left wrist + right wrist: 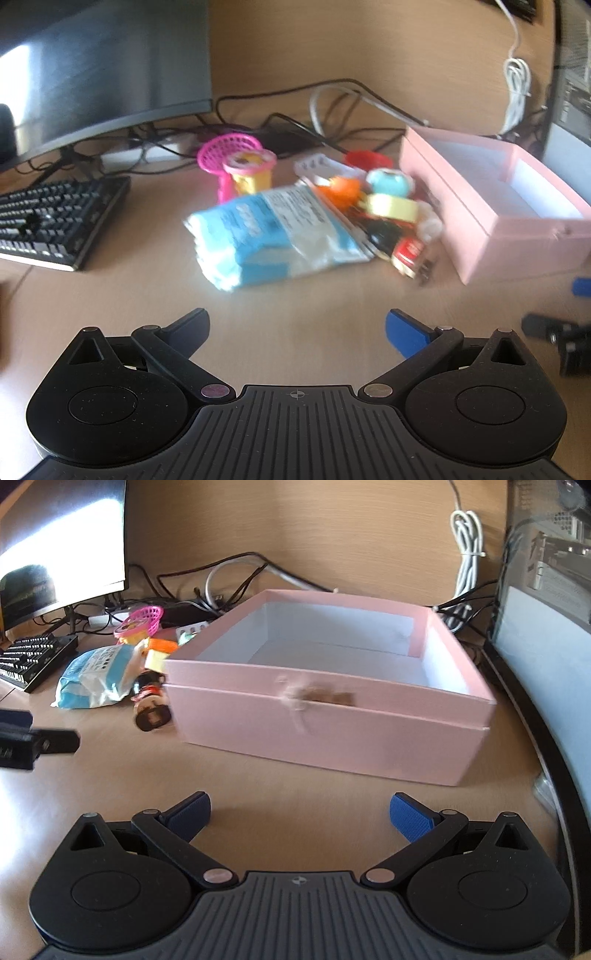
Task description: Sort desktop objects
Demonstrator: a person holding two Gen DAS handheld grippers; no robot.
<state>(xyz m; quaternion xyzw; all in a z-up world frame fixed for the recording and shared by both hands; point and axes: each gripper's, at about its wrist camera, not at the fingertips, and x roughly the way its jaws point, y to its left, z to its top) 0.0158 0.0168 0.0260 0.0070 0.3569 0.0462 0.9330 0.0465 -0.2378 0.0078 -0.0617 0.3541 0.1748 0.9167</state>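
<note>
The left gripper [297, 328] is held spread wide above the desk [147, 295], nothing between its fingers; the right gripper [300, 812] is likewise released; a pink box [332, 709] is seen open, with a blue-and-white packet [266, 236] and small toys [384, 199] piled just beside it, left of the box.

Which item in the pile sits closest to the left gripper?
The blue-and-white packet: it lies at the pile's front edge, ahead of the toys behind it.
</note>
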